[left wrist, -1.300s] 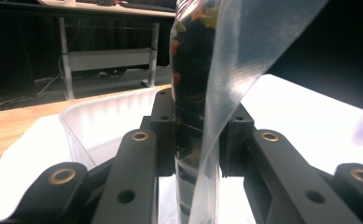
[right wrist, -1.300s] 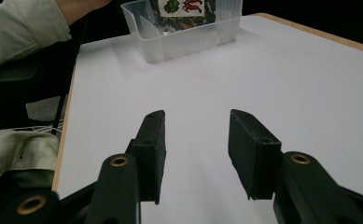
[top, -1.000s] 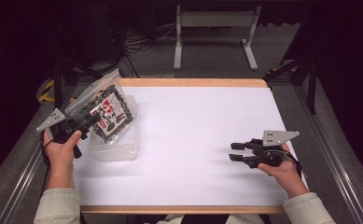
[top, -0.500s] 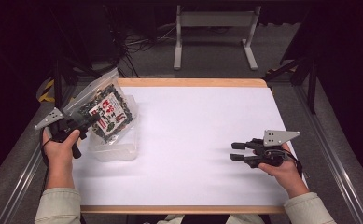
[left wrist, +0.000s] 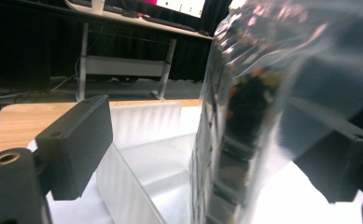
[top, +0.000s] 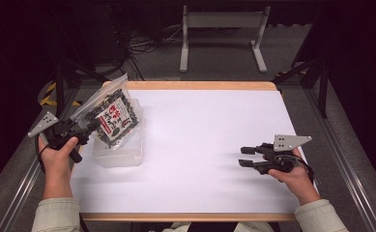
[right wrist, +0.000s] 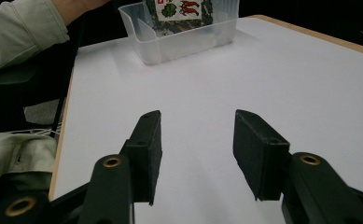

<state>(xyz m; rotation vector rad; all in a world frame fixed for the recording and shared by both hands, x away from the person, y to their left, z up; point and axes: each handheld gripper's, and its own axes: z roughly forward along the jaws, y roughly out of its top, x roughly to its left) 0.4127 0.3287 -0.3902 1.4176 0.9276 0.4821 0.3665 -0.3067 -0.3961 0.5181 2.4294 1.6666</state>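
Note:
A clear plastic bag [top: 112,116] of dark snacks with a red and white label stands tilted in a clear plastic container [top: 120,153] at the table's left. My left gripper [top: 91,126] is at the bag's lower left corner. Its jaws have just been opening. In the left gripper view the bag [left wrist: 244,116] stands between the spread jaws; the left pad is well clear of it and the right jaw sits behind the film. My right gripper [top: 246,157] rests open over the white table [top: 214,130] at the right, with nothing between its fingers [right wrist: 146,149].
The container [right wrist: 170,46] has an inner divider [left wrist: 123,182] and sits close to the table's left edge. Beyond the far edge stand a white desk frame [top: 222,36] and loose cables [top: 147,46] on the floor.
My left gripper's jaws have spread apart around the bag, which stays leaning in the container. The right hand has kept still.

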